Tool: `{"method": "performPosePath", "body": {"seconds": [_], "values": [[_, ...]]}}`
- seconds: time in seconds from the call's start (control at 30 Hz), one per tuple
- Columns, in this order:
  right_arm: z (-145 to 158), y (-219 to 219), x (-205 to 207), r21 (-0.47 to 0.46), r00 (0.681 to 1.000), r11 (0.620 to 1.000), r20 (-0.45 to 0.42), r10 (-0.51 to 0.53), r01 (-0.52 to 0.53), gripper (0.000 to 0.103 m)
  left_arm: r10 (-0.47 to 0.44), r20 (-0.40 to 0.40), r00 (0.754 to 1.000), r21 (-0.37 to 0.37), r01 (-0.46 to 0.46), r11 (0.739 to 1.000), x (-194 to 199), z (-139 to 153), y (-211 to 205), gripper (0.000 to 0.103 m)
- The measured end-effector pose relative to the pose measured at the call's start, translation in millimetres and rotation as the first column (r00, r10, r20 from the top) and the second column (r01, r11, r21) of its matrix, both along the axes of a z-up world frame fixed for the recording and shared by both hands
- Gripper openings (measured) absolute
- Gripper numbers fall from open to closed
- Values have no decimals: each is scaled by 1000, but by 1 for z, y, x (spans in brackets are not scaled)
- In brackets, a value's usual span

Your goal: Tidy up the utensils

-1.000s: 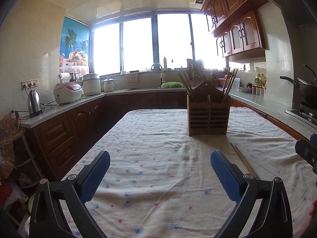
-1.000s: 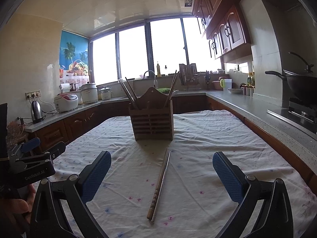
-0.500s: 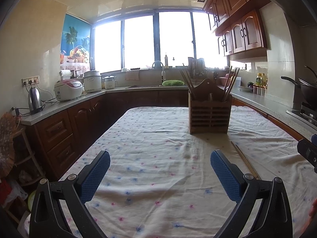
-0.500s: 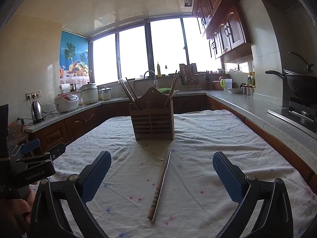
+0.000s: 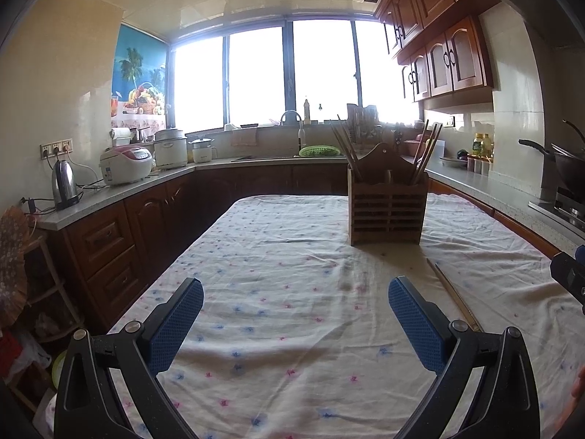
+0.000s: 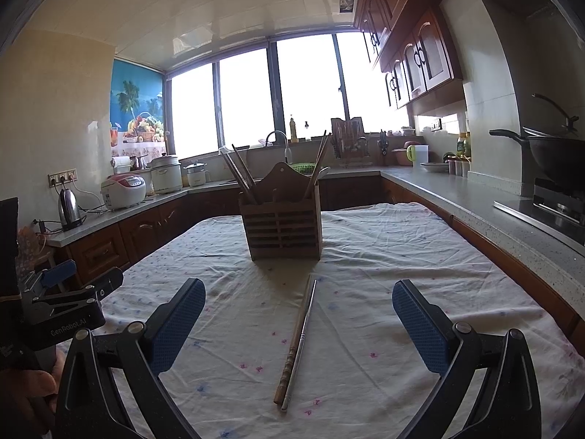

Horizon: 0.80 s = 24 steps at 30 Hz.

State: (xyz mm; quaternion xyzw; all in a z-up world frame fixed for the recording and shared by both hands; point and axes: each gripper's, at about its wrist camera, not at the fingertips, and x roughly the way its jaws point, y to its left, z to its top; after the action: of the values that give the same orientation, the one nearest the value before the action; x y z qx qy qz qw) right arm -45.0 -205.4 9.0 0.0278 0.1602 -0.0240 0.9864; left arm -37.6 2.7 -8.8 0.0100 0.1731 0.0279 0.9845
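A slatted wooden utensil holder (image 6: 284,225) stands upright on the flower-print tablecloth (image 6: 384,256), with several chopsticks leaning out of its left and right compartments. Two loose chopsticks (image 6: 297,340), one wooden and one metal, lie side by side on the cloth in front of it. My right gripper (image 6: 299,323) hovers open over them, a blue pad on either side. In the left wrist view the holder (image 5: 387,206) is ahead to the right, and the loose chopsticks (image 5: 453,294) lie right of my open, empty left gripper (image 5: 295,320).
The table sits between dark wood counters. The left counter (image 5: 120,190) carries a kettle (image 5: 64,184) and rice cookers. On the right are a stove with a black wok (image 6: 555,157) and bottles. A sink and windows lie behind. The other gripper (image 6: 69,303) shows at left.
The left wrist view has tilted slightly, so the holder sits a little lower and further right. The right gripper and the loose chopsticks have barely moved.
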Motion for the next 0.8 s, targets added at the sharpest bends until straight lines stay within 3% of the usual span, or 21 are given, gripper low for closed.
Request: {"method": "performPosePath", "body": {"seconds": [0.8], "values": [[1, 2, -1, 1, 1000, 1000, 16, 7, -7, 103, -5, 9, 1000, 6, 5, 1000, -1, -1, -7, 102]]}}
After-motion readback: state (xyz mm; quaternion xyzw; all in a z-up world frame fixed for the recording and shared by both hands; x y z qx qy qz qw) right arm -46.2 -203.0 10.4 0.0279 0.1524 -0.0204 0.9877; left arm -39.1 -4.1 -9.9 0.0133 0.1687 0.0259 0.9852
